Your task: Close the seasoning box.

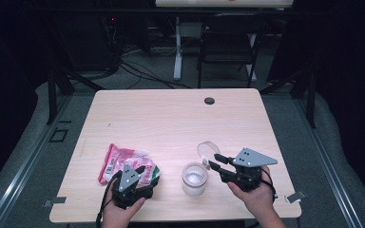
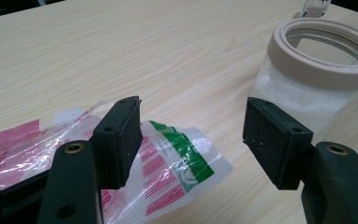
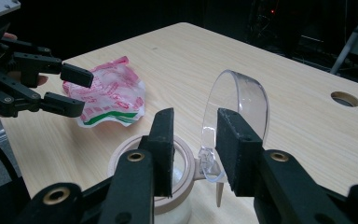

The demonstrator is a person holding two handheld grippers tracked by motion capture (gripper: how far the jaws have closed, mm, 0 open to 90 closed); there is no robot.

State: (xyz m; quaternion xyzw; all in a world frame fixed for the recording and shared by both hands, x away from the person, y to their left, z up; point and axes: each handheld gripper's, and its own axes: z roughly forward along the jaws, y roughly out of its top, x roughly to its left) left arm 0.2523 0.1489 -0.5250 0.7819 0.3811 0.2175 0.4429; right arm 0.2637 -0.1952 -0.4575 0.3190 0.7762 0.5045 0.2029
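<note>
The right hand-held gripper (image 3: 193, 149) has its jaws partly apart, and the hinged end of the jar's clear lid (image 3: 235, 116) sits between them. The right gripper view does not settle whether the pads press on the plastic, so a firm grip cannot be told. The lid stands open and nearly upright, its dome rising away from the camera and its hinge low at the jar's (image 1: 194, 179) rim. The jar stands upright on the counter (image 1: 171, 118), its mouth facing up, with a tan ring around the neck and a white, frosty fill below.

The left hand-held gripper (image 2: 193, 135) has its jaws wide apart and holds nothing. Its left pad hovers over the right end of a crinkled plastic bag (image 2: 168, 163) printed in pink, red and green, while the right pad stands over bare wood. Whether the left pad touches the film cannot be told.

The high view places both tools at the near edge of the counter: the left hand-held gripper (image 1: 133, 183) over the near end of the bag (image 1: 123, 164), the right one (image 1: 218, 164) just right of the jar, pointing left towards it. The bag lies flat, its long axis running roughly left to right, slightly slanted. The left gripper view shows the tan ring and the white fill close up. The right gripper view shows the left tool across the bag, and a round hole (image 3: 345, 99) in the counter's far part.
</note>
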